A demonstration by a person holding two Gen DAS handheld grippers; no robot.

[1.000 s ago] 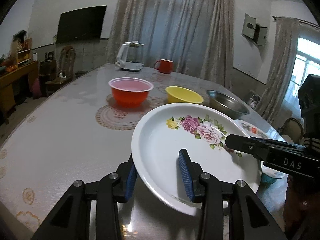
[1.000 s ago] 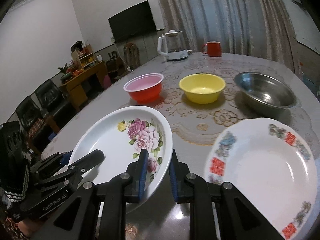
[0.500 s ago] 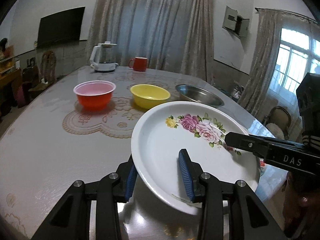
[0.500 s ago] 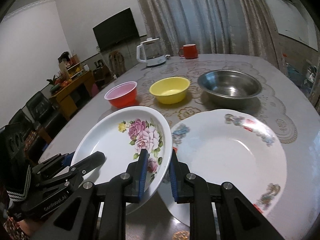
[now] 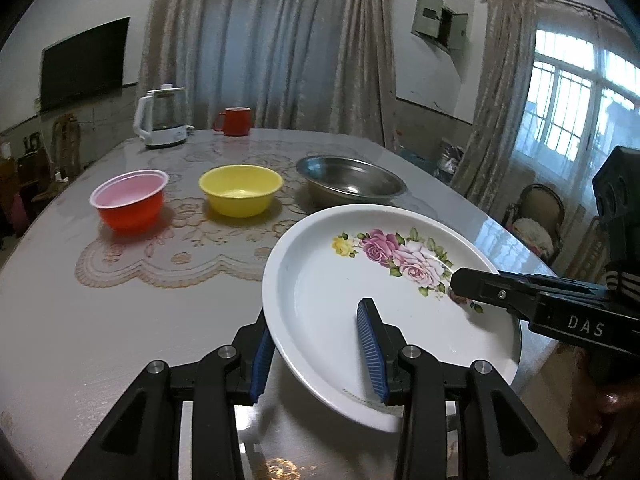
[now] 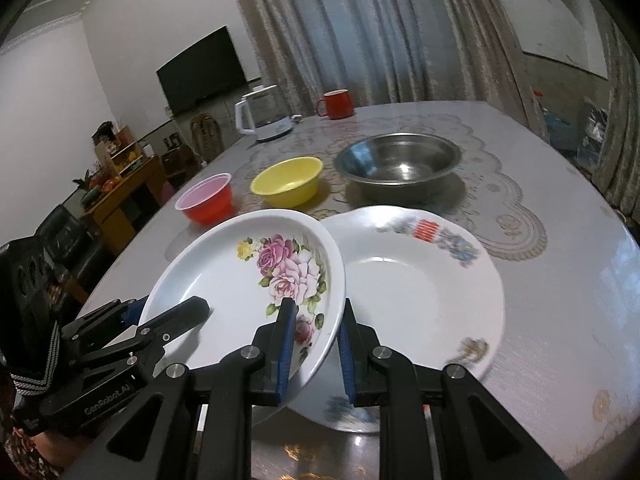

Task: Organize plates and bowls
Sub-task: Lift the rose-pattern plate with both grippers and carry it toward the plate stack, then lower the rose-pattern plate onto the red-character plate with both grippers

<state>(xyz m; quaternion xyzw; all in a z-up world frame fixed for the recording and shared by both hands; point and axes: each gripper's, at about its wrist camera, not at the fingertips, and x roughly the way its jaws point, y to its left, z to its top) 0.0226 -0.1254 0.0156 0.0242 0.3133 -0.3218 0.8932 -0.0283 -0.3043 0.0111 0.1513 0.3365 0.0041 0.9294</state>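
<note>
Both grippers, left (image 5: pixel 318 344) and right (image 6: pixel 314 346), clamp the rose plate (image 6: pixel 248 276); next, lower it onto the second plate (image 6: pixel 420 280).

Toward the far edge of the pale tabletop (image 5: pixel 92 312) stand a white electric kettle (image 5: pixel 162 122) and, just to its right in the frame, a red mug (image 5: pixel 236 121), with a lace doily (image 5: pixel 180 256) spread below them. Grey-beige curtains (image 5: pixel 272 40) fill the upper middle, a dark wall television (image 5: pixel 82 63) hangs at upper left, and a bright window (image 5: pixel 580 108) with a cushioned chair (image 5: pixel 536 220) beneath it sits at the right. In the right wrist view, a wooden sideboard (image 6: pixel 128 184) cluttered with small items lines the left wall, a black seat (image 6: pixel 68 232) below it.
</note>
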